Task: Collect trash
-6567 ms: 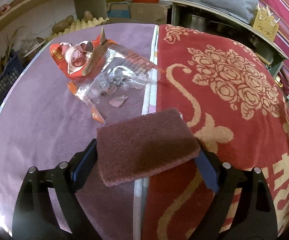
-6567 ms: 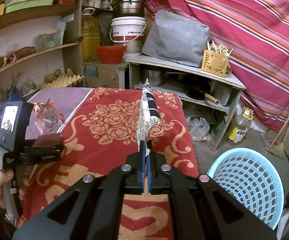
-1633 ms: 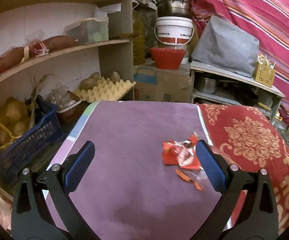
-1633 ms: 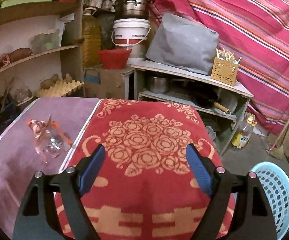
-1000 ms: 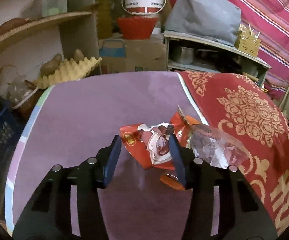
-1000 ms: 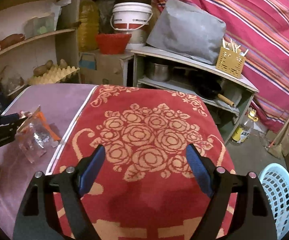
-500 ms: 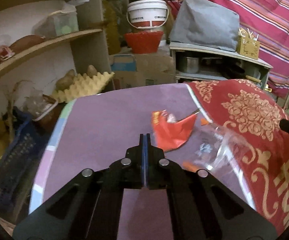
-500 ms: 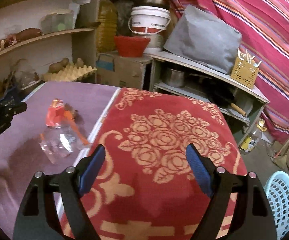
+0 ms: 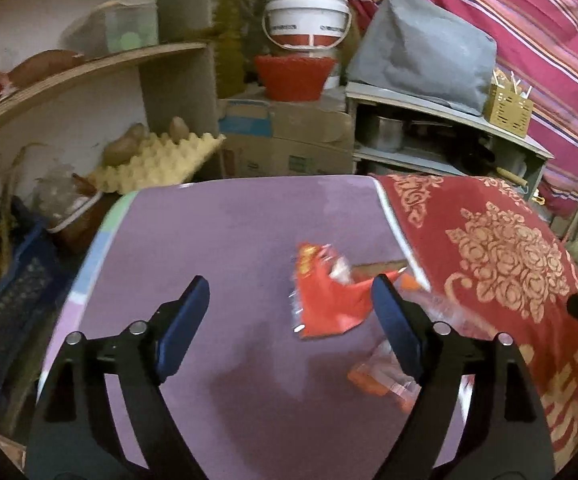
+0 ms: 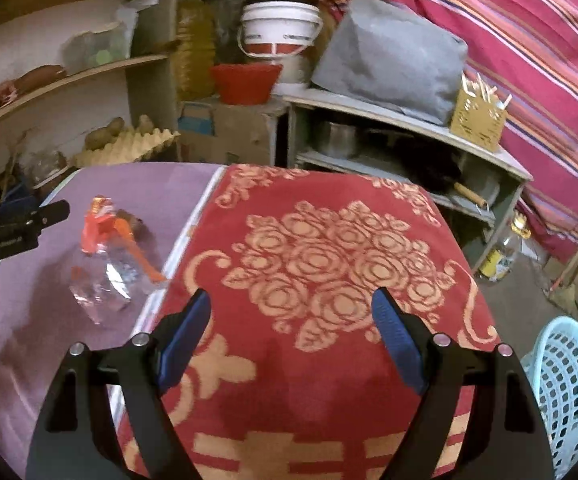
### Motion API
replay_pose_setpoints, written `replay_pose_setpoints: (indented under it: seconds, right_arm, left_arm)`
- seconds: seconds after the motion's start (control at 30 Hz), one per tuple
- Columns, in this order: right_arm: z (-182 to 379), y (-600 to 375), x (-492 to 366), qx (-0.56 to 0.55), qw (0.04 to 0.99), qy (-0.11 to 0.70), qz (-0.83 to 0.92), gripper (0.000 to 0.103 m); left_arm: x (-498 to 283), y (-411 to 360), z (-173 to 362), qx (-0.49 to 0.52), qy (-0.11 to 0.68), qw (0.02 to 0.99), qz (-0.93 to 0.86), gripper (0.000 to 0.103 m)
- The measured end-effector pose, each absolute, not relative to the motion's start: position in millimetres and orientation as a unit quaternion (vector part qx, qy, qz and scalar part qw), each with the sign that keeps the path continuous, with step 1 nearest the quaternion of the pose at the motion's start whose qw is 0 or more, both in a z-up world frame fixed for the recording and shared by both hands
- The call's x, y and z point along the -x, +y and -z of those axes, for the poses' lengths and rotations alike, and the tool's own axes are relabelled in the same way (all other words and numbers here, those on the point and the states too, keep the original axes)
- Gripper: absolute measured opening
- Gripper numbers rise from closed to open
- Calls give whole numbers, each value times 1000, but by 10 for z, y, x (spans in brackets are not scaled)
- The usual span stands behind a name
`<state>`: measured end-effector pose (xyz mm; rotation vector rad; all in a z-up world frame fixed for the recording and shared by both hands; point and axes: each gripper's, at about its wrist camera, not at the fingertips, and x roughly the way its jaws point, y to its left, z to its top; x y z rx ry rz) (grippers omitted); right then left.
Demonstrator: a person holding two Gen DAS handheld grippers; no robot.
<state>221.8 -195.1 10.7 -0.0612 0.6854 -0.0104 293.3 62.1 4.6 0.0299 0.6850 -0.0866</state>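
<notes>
Grippers left (image 9: pixel 289 320) and right (image 10: pixel 291 330) hover spread wide, empty, near red wrapper (image 9: pixel 325 300).

A wooden shelf (image 9: pixel 89 68) curves across the upper left against a white wall (image 9: pixel 69 120), with an egg tray (image 9: pixel 161 160) below it. At top centre a white bucket (image 9: pixel 307 20) stands behind a red bowl (image 9: pixel 293 74) on a cardboard box (image 9: pixel 289 140). A grey cabinet (image 10: pixel 409 140) sits right of centre; a striped pink cloth (image 10: pixel 529 40) fills the upper right.

Red wrapper (image 9: pixel 325 300) on purple cloth (image 9: pixel 225 240) — red rose-patterned cloth (image 10: pixel 321 264), pale blue basket (image 10: pixel 565 384), seemingly.
</notes>
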Motion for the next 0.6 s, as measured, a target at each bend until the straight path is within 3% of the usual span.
replay_pose_setpoints:
  seconds: [0.17,0.47,0.57,0.6]
  right_arm:
    - [-104,-2114,-2268,30,941,337,14,81]
    - [-80,-2274,-2253,20,939,343,21,81]
    - [-82,-2272,-2251,21,939,342,21,81]
    - [-83,-2271,-2253,22,939,342,22,81]
  left_arm:
    - [-3153,331,14,-14,343,938,54,89]
    - [-3420,385,305,24,392,918,49,89]
    - [-3484,474,355,52,412,907,67,64]
    - [-3482,488,366,56,413,906,72,61]
